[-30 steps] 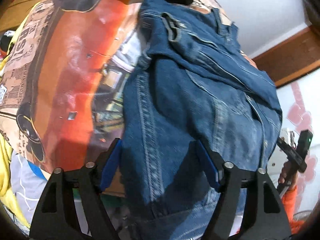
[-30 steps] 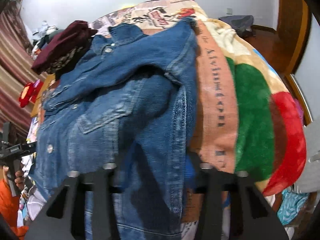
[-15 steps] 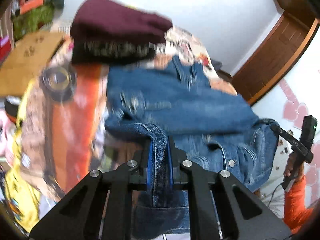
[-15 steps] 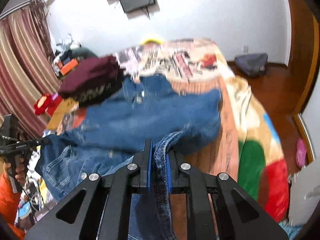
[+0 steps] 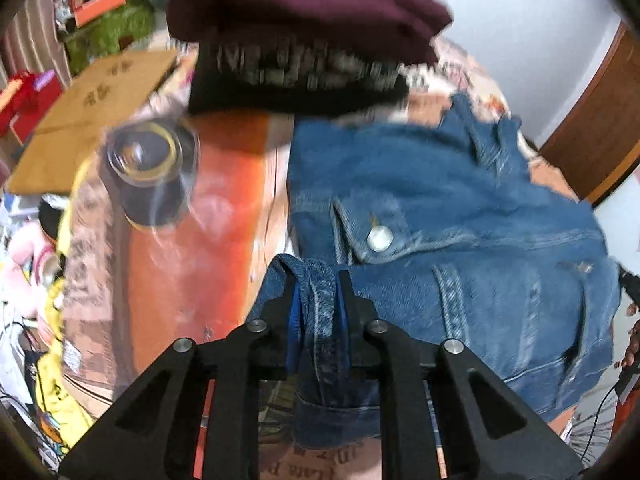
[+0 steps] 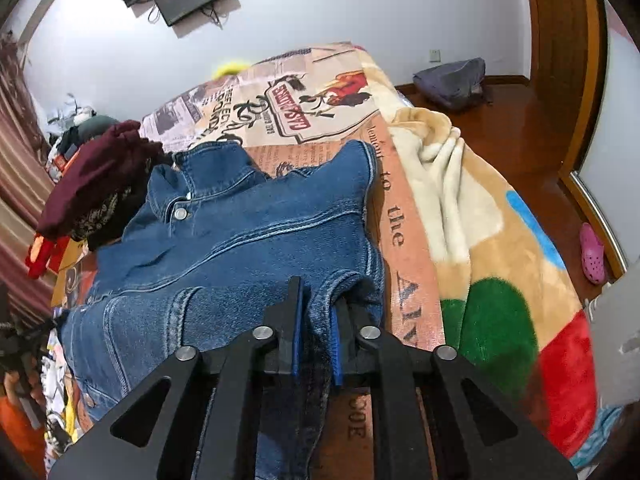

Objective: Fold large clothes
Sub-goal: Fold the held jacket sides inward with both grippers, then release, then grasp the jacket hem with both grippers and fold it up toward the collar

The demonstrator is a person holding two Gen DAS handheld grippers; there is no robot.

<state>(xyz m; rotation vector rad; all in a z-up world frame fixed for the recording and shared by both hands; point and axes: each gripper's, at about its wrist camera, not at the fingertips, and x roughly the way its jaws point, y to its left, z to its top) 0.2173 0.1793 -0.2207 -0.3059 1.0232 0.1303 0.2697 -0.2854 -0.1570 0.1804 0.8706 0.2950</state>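
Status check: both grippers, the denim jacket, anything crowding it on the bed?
Left gripper and right gripper both clamped on denim jacket hem. Jacket lying on printed blanket. Folded maroon garment stack touches the collar end.

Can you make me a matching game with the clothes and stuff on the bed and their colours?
Things:
1. denim jacket
2. folded sweater on the pile
3. slipper on the floor
4. cardboard sheet

Colours:
A. pink
B. brown
C. blue
D. maroon

Pairs: 1-C, 2-D, 3-A, 4-B
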